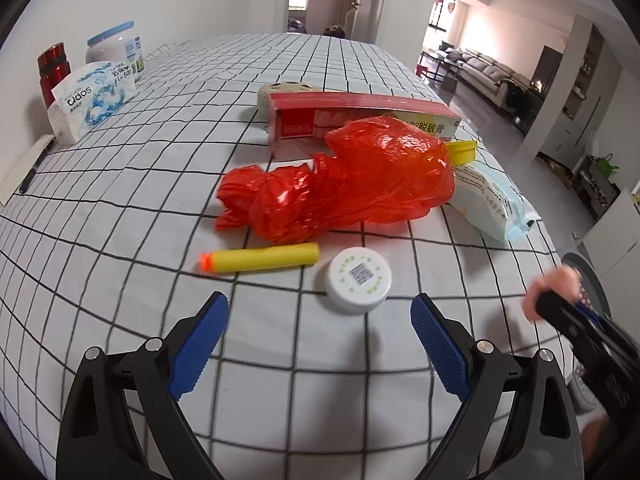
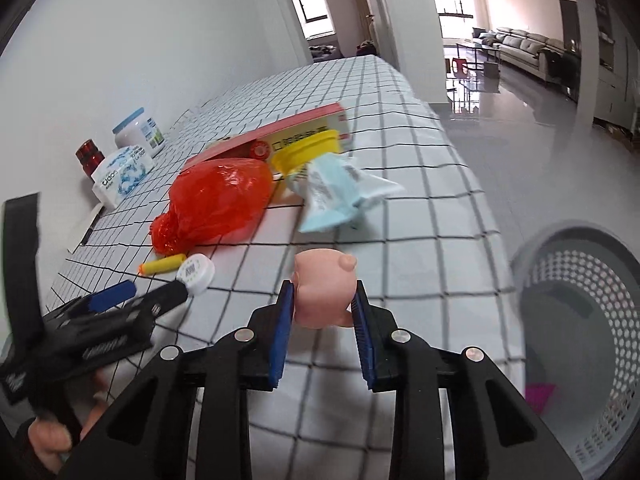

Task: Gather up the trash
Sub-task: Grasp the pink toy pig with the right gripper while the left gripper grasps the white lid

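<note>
My left gripper point(image 1: 319, 314) is open and empty above the checked tablecloth point(image 1: 120, 240), just short of a white round lid point(image 1: 358, 280) and a yellow foam dart point(image 1: 260, 258). Behind them lie a crumpled red plastic bag point(image 1: 348, 180), a red toothpaste box point(image 1: 360, 114) and a pale blue wipes packet point(image 1: 492, 200). My right gripper point(image 2: 323, 300) is shut on a pink pig toy point(image 2: 324, 292) near the table's right edge, left of a grey perforated basket point(image 2: 592, 280). The right gripper shows blurred in the left wrist view point(image 1: 560, 300).
A tissue pack point(image 1: 94, 94), a white jar point(image 1: 116, 46) and a red container point(image 1: 54, 70) stand at the far left by the wall. A notepad with a pen point(image 1: 24, 172) lies at the left edge. Something magenta point(image 2: 540, 394) lies inside the basket.
</note>
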A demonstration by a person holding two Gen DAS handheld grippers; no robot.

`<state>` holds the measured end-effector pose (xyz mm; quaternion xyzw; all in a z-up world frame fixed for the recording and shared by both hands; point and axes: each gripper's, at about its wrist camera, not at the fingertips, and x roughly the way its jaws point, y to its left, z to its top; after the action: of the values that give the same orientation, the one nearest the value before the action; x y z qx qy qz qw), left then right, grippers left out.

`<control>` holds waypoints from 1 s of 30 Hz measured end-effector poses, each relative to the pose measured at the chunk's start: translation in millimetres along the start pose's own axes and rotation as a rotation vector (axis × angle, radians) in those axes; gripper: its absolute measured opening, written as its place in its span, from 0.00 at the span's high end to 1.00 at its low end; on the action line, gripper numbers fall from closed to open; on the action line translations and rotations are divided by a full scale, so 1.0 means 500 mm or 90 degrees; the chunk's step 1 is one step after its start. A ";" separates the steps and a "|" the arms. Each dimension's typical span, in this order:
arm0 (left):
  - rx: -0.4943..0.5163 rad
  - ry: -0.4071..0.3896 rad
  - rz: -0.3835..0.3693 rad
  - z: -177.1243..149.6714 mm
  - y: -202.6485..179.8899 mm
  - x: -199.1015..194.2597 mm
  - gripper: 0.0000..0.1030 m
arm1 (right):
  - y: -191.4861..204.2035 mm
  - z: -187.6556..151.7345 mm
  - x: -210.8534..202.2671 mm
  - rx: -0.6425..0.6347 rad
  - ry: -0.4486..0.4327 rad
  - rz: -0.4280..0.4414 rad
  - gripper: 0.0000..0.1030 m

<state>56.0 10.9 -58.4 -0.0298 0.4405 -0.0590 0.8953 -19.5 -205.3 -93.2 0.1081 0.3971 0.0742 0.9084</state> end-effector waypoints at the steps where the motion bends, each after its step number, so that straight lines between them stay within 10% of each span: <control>1: 0.000 0.003 0.007 0.002 -0.007 0.006 0.12 | -0.005 -0.004 -0.007 0.002 -0.002 0.000 0.72; 10: 0.008 0.029 0.051 0.014 -0.047 0.035 0.18 | -0.066 -0.031 -0.045 0.043 -0.016 -0.004 0.72; 19: 0.046 0.025 0.052 0.006 -0.090 0.030 0.62 | -0.102 -0.039 -0.056 0.064 -0.022 -0.004 0.72; 30: 0.096 -0.003 0.017 -0.015 -0.124 -0.031 0.63 | -0.127 -0.049 -0.079 0.078 -0.034 -0.004 0.72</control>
<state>36.0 -48.4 -44.0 0.0433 0.4328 -0.0799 0.8969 -61.1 -271.8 -98.0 0.1640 0.3769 0.0441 0.9105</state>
